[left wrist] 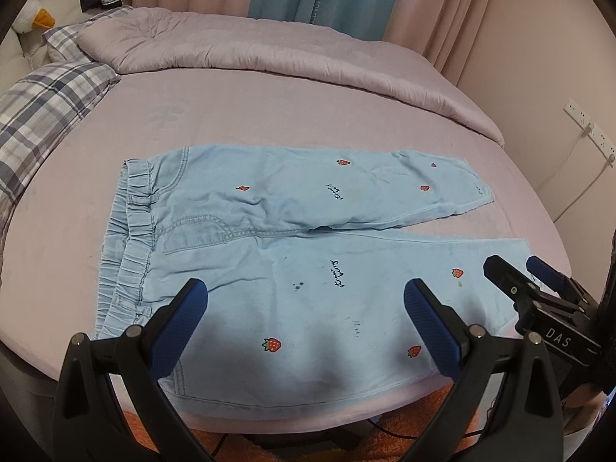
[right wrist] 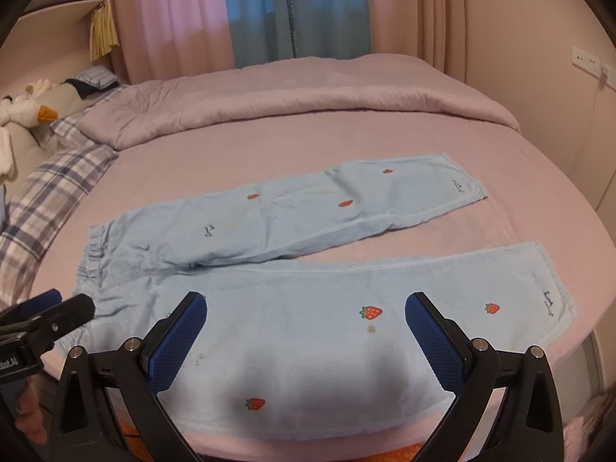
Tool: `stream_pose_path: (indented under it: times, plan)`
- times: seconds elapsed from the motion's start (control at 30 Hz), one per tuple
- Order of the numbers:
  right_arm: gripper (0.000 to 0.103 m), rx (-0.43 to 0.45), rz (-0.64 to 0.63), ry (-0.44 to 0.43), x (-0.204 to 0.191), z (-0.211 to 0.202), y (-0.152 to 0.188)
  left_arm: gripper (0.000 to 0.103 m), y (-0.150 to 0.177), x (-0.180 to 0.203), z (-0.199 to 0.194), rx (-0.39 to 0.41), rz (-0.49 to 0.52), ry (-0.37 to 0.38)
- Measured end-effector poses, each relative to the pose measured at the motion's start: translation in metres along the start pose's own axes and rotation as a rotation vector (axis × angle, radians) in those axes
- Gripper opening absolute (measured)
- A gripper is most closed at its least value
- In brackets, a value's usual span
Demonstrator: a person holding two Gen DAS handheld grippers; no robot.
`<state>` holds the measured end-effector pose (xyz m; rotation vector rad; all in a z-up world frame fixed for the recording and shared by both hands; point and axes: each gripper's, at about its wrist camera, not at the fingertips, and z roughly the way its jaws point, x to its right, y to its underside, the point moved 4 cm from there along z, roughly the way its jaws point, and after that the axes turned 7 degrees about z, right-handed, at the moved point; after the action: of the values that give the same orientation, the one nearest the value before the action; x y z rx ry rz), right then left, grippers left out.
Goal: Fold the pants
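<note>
Between your left gripper's [left wrist: 306, 310] blue pads [left wrist: 181, 327] lies only flat fabric: the jaws stand wide apart above the near leg of the pants, holding nothing. Your right gripper [right wrist: 306, 321] is likewise spread wide, its pads [right wrist: 435, 340] framing a strawberry print on the same near leg, further toward the cuff. From the left wrist view you can see that right gripper [left wrist: 518, 275] off to the right, hovering over the near cuff with its two fingertips apart; from the right wrist view your left gripper [right wrist: 54, 306] shows at the left edge near the waistband, though its opening is hard to judge from that angle.

The pants [left wrist: 292, 231] are light blue with small red strawberries and dark script marks. They lie spread flat across the lilac bed sheet [left wrist: 269, 111], the elastic waistband [left wrist: 127, 238] to your left and both legs running to your right. The legs part in a narrow V, the far leg [right wrist: 308, 208] angled away from the near leg [right wrist: 346, 323], with sheet showing between them. The near leg's lower edge lies just beside the front edge of the bed.

Beyond the pants a folded lilac duvet [left wrist: 269, 50] lies across the far half of the bed. Plaid pillows [left wrist: 42, 104] sit at the left, with a white goose plush [right wrist: 30, 115] beyond them. Pink and blue curtains [right wrist: 269, 11] hang behind.
</note>
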<state>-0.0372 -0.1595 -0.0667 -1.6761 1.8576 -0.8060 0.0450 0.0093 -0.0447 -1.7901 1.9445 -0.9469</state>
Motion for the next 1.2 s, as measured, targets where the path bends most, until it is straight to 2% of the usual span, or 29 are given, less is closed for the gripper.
stream_pose_path:
  times: [0.67,1.2]
  plan:
    - [0.103,-0.021,0.027,0.015,0.007,0.001,0.0,0.101,0.006,0.006,0.008,-0.044,-0.007,0.034]
    - [0.103,-0.045,0.032,0.013,0.009,0.005,0.004,0.1,0.012,-0.003,0.012,-0.085,-0.046,0.018]
